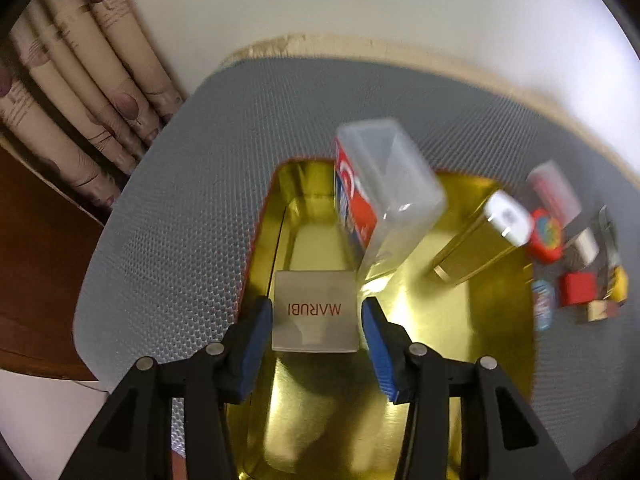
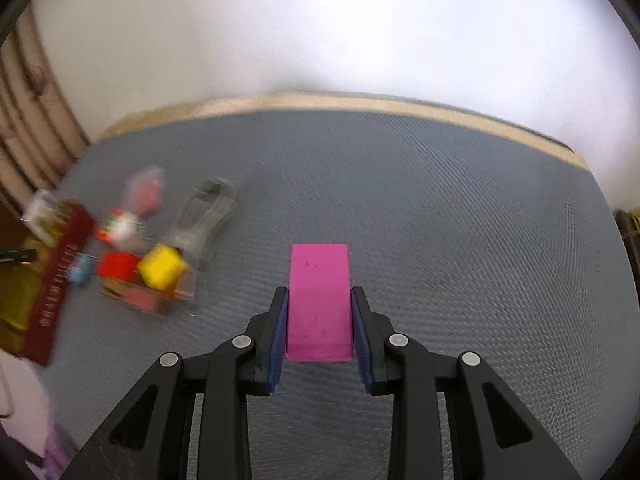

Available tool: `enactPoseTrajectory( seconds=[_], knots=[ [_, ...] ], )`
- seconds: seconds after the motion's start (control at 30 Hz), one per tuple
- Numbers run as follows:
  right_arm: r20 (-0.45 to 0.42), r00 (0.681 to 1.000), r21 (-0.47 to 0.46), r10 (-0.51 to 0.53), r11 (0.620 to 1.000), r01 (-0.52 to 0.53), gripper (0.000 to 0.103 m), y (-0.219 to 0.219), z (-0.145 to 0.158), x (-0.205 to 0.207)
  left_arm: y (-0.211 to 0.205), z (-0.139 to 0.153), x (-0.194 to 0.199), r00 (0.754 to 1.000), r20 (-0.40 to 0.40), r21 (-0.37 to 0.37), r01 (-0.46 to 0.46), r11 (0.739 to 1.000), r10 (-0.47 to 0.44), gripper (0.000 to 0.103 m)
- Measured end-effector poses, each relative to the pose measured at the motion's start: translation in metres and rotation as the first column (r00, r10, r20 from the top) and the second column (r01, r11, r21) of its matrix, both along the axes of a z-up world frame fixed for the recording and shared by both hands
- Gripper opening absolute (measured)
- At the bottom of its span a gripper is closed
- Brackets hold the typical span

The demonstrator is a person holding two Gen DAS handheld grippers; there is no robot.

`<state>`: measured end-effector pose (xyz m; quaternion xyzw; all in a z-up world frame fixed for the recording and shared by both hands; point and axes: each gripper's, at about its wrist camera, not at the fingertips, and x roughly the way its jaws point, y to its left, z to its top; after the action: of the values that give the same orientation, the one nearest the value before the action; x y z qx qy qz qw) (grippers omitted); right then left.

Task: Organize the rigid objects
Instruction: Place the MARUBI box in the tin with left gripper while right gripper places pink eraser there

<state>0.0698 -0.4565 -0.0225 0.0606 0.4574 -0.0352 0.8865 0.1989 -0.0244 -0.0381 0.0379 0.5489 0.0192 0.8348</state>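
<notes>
In the left wrist view, the left tongs (image 1: 316,312) stand partly open over a gold-lined tin (image 1: 460,320). A silver box printed MARUBI (image 1: 314,312) lies on the tin's floor between the blue pads (image 1: 256,344); the left pad looks to touch it, a slim gap shows at the right pad, so nothing is firmly gripped. Just beyond, a clear plastic case with a red and blue card pack (image 1: 384,192) tilts inside the tin, and a gold bar with a white cap (image 1: 480,240) leans at the tin's right side. Past the rim, small blurred pieces lie on the grey mat (image 1: 180,200), among them a red block (image 1: 576,288).

In the right wrist view, the right tongs (image 2: 319,320) are closed on a pink block (image 2: 319,300), both pads pressed to its sides, above the bench mat. Further left, blurred, sit a yellow cube (image 2: 162,266), a red piece, a clear container (image 2: 204,216) and the tin's dark red wall (image 2: 56,280).
</notes>
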Motion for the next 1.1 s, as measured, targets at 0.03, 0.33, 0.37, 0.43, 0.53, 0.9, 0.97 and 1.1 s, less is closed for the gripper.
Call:
enactPoseTrajectory(
  seconds=[0.03, 0.33, 0.37, 0.43, 0.53, 0.9, 0.97, 1.1],
  knots=[
    [0.019, 0.999, 0.001, 0.029, 1.0, -0.029, 0.028, 0.013, 0.01, 0.0, 0.004, 0.006, -0.004, 1.0, 0.016, -0.03, -0.01, 0.999, 0.011, 0.047],
    [0.12, 0.92, 0.178, 0.373, 0.904, -0.389, 0.028, 0.166, 0.064, 0.019, 0.049, 0.066, -0.108, 0.93, 0.279, -0.189, -0.192, 0.963, 0.24, 0.055],
    [0.119, 0.906, 0.212, 0.405, 0.881, -0.422, 0.028, 0.186, 0.063, 0.025, 0.055, 0.065, -0.123, 0.921, 0.293, -0.192, -0.208, 0.959, 0.258, 0.057],
    [0.103, 0.881, 0.26, 0.463, 0.842, -0.473, 0.028, 0.223, 0.057, 0.038, 0.061, 0.059, -0.146, 0.913, 0.296, -0.194, -0.23, 0.954, 0.281, 0.058],
    [0.094, 0.824, 0.284, 0.559, 0.778, -0.56, 0.028, 0.264, 0.043, 0.053, 0.071, 0.048, -0.168, 0.916, 0.274, -0.204, -0.243, 0.948, 0.294, 0.058],
    [-0.022, 0.772, 0.189, 0.635, 0.761, -0.62, 0.029, 0.351, -0.01, 0.106, 0.084, 0.034, -0.175, 0.922, 0.267, -0.256, -0.214, 0.943, 0.282, 0.058],
    [-0.005, 0.78, 0.167, 0.626, 0.769, -0.617, 0.033, 0.342, -0.003, 0.101, 0.084, 0.031, -0.172, 0.929, 0.247, -0.271, -0.206, 0.94, 0.275, 0.058],
    [0.088, 0.778, 0.159, 0.622, 0.762, -0.628, 0.037, 0.336, 0.027, 0.101, 0.084, 0.031, -0.171, 0.934, 0.238, -0.28, -0.196, 0.94, 0.265, 0.058]
  ],
)
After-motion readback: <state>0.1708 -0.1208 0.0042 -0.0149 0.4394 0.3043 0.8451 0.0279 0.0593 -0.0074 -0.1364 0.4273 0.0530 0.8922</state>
